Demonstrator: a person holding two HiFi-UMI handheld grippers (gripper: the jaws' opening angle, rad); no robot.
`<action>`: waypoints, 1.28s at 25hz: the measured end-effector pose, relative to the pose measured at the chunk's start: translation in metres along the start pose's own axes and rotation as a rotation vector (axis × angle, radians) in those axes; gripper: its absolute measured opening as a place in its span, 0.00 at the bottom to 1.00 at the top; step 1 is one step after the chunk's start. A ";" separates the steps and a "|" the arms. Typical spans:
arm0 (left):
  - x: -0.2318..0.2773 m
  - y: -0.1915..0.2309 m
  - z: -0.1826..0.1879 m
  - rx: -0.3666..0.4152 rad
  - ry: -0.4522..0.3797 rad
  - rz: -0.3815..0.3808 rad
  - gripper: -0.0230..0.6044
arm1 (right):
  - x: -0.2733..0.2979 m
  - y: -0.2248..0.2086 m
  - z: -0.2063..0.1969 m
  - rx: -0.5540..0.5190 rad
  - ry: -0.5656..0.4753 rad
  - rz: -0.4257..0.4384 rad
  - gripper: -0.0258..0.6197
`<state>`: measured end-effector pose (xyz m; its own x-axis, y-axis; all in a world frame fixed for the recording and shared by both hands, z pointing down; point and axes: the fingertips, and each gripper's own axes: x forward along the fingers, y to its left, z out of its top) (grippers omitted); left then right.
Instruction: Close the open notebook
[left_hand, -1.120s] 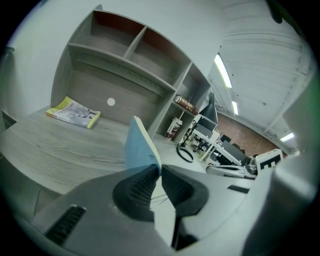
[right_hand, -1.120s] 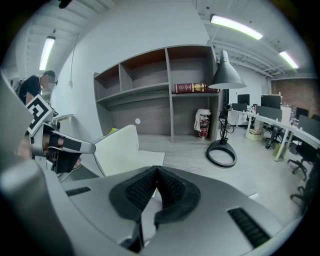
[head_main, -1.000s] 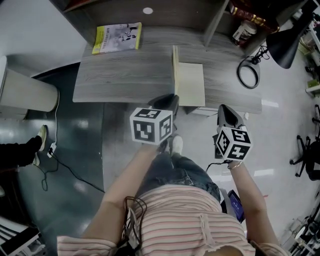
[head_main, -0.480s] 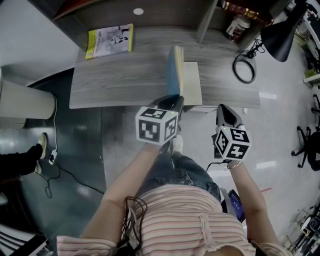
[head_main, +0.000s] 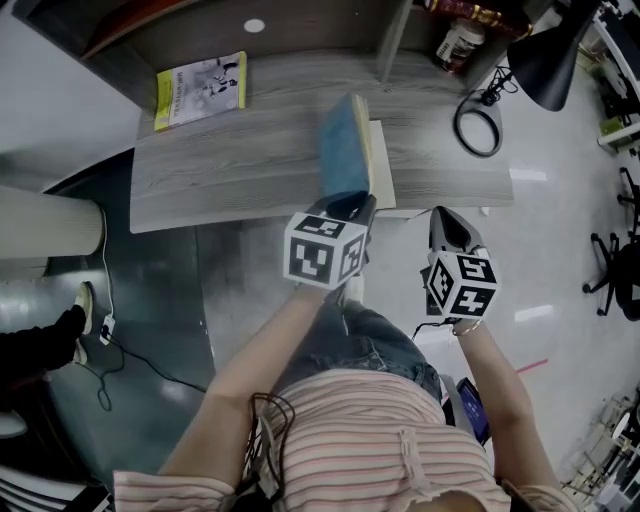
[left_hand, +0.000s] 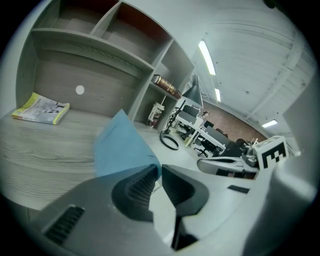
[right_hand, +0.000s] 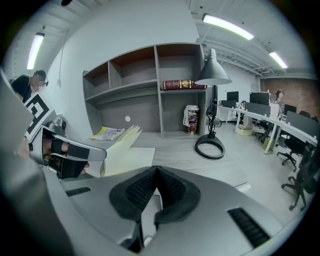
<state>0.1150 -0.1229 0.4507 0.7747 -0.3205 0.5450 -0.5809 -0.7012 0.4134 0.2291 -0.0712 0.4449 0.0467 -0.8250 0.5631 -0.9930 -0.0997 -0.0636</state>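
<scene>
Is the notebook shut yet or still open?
Half open. The notebook's blue cover stands up on edge, pinched in the left gripper, while its cream pages lie flat on the grey wooden desk.

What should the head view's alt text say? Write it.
From above, the left gripper pinches the notebook's blue cover, tilted up over the cream pages on a grey desk. The right gripper hangs shut near the desk's edge.

lamp (head_main: 548, 62) — cut off (top edge) | notebook (head_main: 342, 150) near corner — behind left claw (head_main: 357, 204)
</scene>
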 end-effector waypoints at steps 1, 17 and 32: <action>0.003 -0.001 0.000 0.003 0.005 -0.004 0.10 | 0.000 -0.001 -0.001 0.001 0.002 -0.003 0.05; 0.041 -0.014 -0.016 0.029 0.097 -0.062 0.10 | 0.000 -0.011 -0.005 0.021 0.026 -0.038 0.05; 0.069 -0.020 -0.041 0.066 0.210 -0.124 0.18 | 0.003 -0.021 -0.008 0.046 0.037 -0.060 0.05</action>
<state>0.1696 -0.1050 0.5095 0.7659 -0.0949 0.6359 -0.4619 -0.7693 0.4415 0.2492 -0.0675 0.4548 0.1012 -0.7955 0.5974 -0.9825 -0.1745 -0.0659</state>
